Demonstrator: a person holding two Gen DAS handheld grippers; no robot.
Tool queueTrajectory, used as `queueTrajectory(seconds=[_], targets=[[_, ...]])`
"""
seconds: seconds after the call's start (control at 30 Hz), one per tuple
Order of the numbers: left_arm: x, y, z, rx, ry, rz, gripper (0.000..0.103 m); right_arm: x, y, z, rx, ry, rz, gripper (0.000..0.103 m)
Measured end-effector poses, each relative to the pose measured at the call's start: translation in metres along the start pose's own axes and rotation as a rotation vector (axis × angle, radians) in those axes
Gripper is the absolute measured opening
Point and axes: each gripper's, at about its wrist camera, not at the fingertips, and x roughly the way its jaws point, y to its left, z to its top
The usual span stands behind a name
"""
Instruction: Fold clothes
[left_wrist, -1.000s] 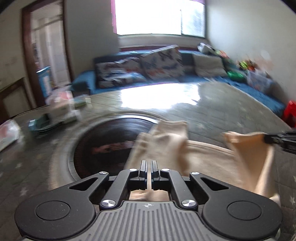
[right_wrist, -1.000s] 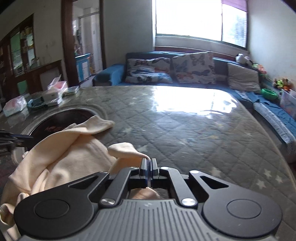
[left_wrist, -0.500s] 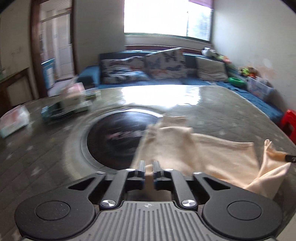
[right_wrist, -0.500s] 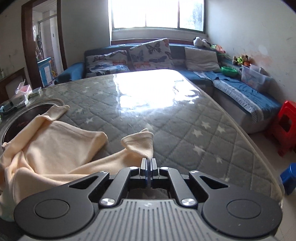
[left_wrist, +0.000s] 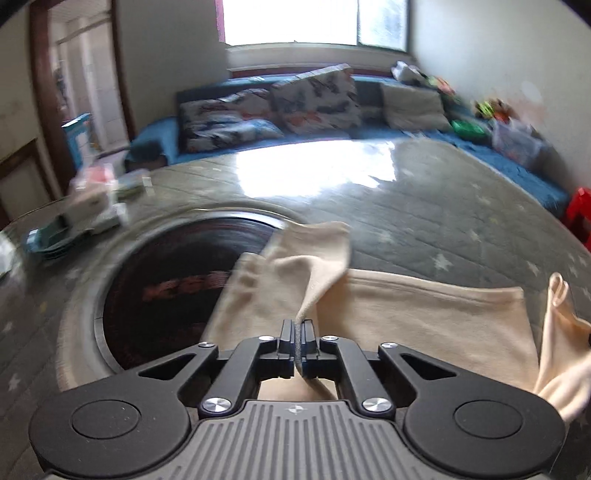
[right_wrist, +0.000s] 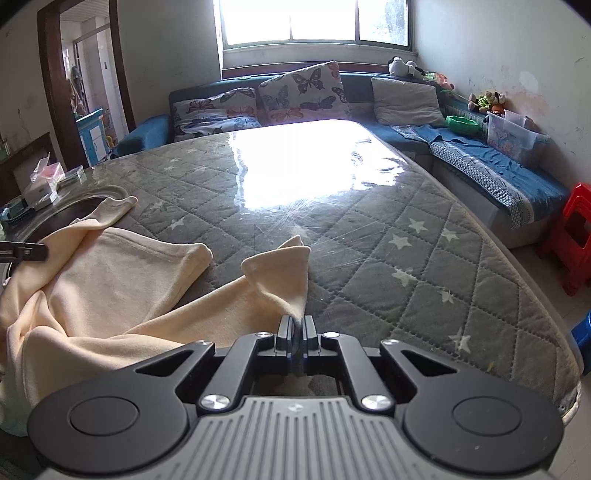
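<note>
Lying rumpled across the quilted table (right_wrist: 369, 258), partly over its dark round inset (left_wrist: 166, 280), the cream garment (right_wrist: 122, 280) shows no finished fold, so by my reading the task is barely begun (spreading and every fold remain). Each tool pinches a raised corner: the left gripper (left_wrist: 296, 332) is clamped on one cloth point, the right gripper (right_wrist: 295, 326) likewise on another, jaws together with fabric between.

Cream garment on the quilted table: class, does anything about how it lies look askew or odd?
Yes. The cream garment lies rumpled, not flat, and its far sleeve drapes over the dark round inset rather than the quilted table.
</note>
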Motion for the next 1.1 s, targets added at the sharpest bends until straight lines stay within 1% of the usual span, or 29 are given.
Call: queueTrajectory(seconds=[0.17,0.27,0.37,0.43,0.47,0.5,0.53,0.6,0.63,0.67,0.73,0.8,0.87,0.93,0.97,1.0,1.03,1.1], targets=[[-0.052,0.053,-0.021,-0.129,-0.067,0.085,0.003,0.000,-0.002,0.000,0.000,-0.020,-0.027,0.003],[-0.083,0.080,-0.040,-0.191,-0.067,0.145,0.002,-0.005,-0.003,0.000,0.003,-0.039,-0.044,0.001],[-0.106,0.103,-0.068,-0.249,-0.039,0.190,0.003,-0.014,-0.010,0.000,0.012,-0.061,-0.091,0.000],[-0.109,0.115,-0.085,-0.282,0.009,0.231,0.003,-0.015,-0.013,0.000,0.016,-0.056,-0.088,0.000],[-0.108,0.121,-0.093,-0.298,0.040,0.239,0.003,-0.015,-0.015,0.000,0.018,-0.053,-0.086,0.000],[-0.105,0.126,-0.098,-0.311,0.069,0.242,0.003,-0.016,-0.017,0.000,0.020,-0.050,-0.084,0.000],[-0.104,0.129,-0.102,-0.320,0.093,0.237,0.008,-0.016,-0.017,0.000,0.019,-0.053,-0.088,0.000],[-0.102,0.133,-0.108,-0.326,0.129,0.229,0.011,-0.018,-0.015,0.002,0.007,-0.055,-0.090,0.001],[-0.104,0.130,-0.108,-0.303,0.124,0.230,0.016,-0.019,-0.014,0.004,0.003,-0.059,-0.080,0.002],[-0.106,0.127,-0.106,-0.277,0.115,0.233,0.028,-0.022,-0.014,0.009,-0.006,-0.067,-0.061,0.002],[-0.112,0.120,-0.098,-0.217,0.076,0.234,0.042,-0.021,-0.009,0.015,-0.019,-0.069,-0.028,0.003],[-0.114,0.116,-0.086,-0.187,0.037,0.220,0.043,-0.020,-0.005,0.021,-0.032,-0.070,0.005,0.005],[-0.111,0.111,-0.073,-0.171,0.010,0.192,0.043,-0.013,0.004,0.028,-0.048,-0.048,0.059,0.005],[-0.097,0.105,-0.057,-0.152,-0.006,0.157,0.043,0.000,0.018,0.035,-0.073,-0.018,0.118,0.006],[-0.089,0.101,-0.050,-0.139,-0.009,0.142,0.043,0.005,0.023,0.037,-0.085,-0.008,0.133,0.006],[-0.080,0.096,-0.043,-0.124,-0.010,0.129,0.043,0.011,0.027,0.040,-0.090,0.002,0.143,0.010],[-0.070,0.091,-0.036,-0.108,-0.008,0.118,0.044,0.017,0.031,0.042,-0.094,0.011,0.152,0.018],[-0.049,0.081,-0.023,-0.077,-0.001,0.097,0.044,0.028,0.039,0.047,-0.104,0.031,0.171,0.026]])
